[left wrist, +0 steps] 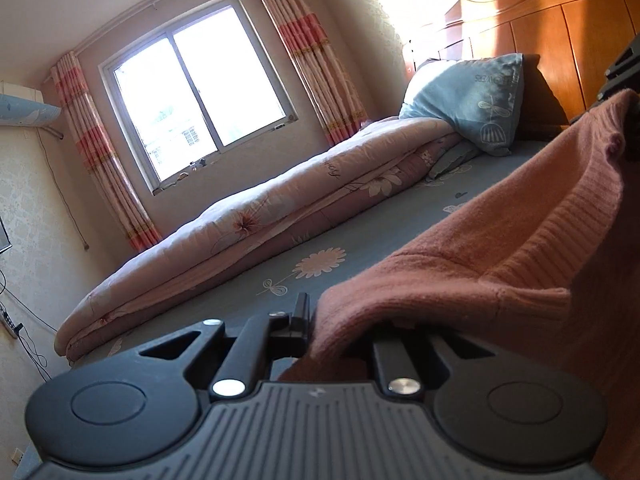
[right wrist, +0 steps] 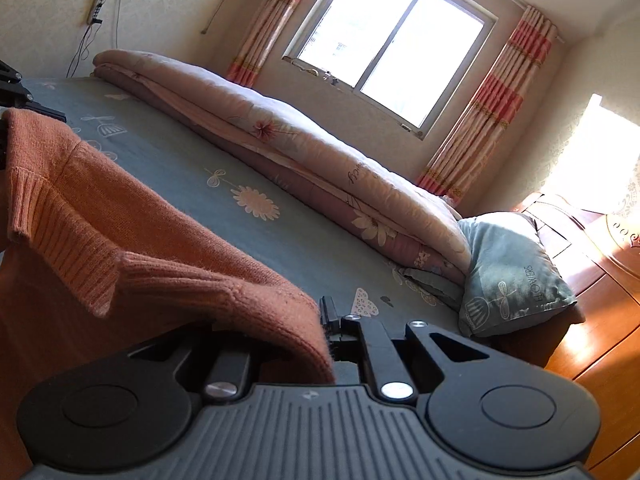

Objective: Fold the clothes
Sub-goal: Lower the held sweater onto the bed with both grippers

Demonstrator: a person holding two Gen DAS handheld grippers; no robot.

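Above the grey-blue flower-print bedsheet [left wrist: 224, 304], I have the soft salmon-pink ribbed knit sweater [left wrist: 500, 240] hanging between both tools. Left gripper [left wrist: 310, 320] and right gripper [right wrist: 326, 320] are each clenched on its edge. Judged light, limp, stretchy; ribbed hem grips best.

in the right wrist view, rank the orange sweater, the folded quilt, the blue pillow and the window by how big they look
1. orange sweater, though nearness inflates it
2. folded quilt
3. window
4. blue pillow
Window and pillow look close in size.
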